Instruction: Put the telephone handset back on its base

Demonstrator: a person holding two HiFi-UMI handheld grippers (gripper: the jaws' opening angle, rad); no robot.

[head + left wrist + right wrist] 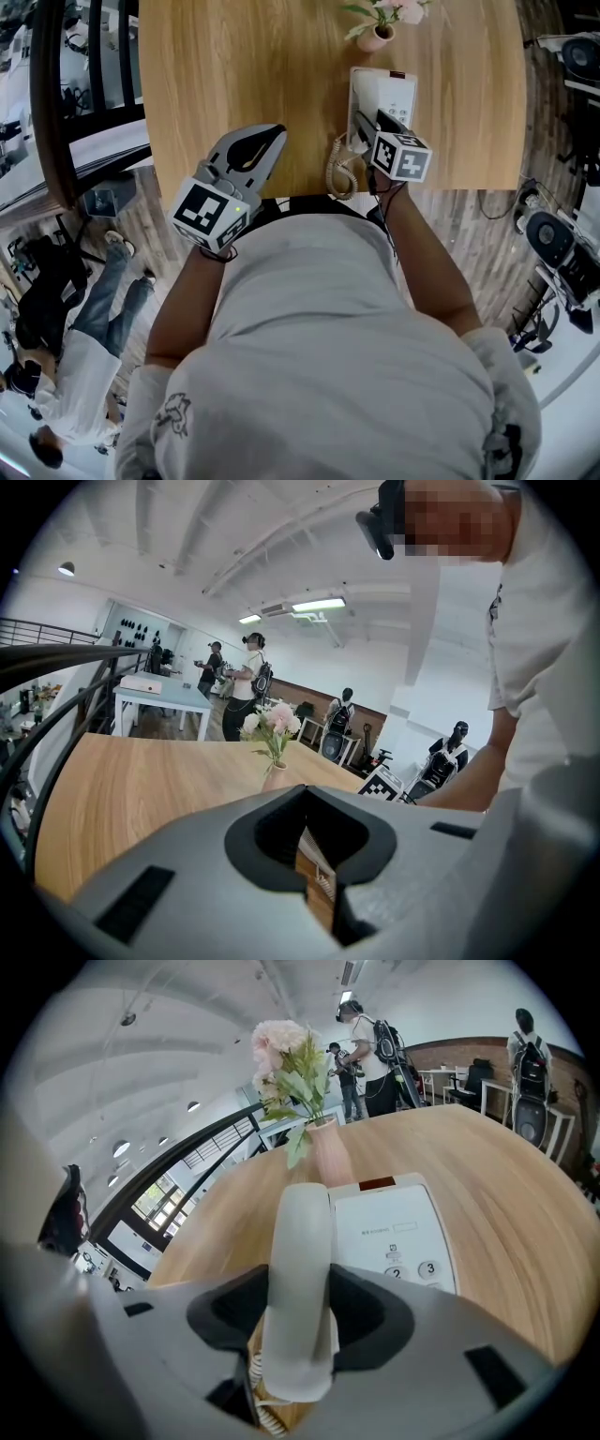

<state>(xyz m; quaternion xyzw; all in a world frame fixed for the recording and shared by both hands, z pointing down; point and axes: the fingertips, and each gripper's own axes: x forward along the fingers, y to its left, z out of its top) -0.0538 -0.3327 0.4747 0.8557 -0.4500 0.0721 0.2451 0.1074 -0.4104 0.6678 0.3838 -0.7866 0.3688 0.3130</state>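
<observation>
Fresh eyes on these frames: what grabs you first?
White handset clamped in the right gripper, lined up along the left side of its base. A pink vase of flowers stands behind the base; the left gripper hovers shut and empty at the table's near edge.

A pink vase (375,38) of pale flowers (394,7) stands near the bench's (234,75) far edge. Off the bench are a dark railing (56,94), a white table (155,694) and several people (248,672).
</observation>
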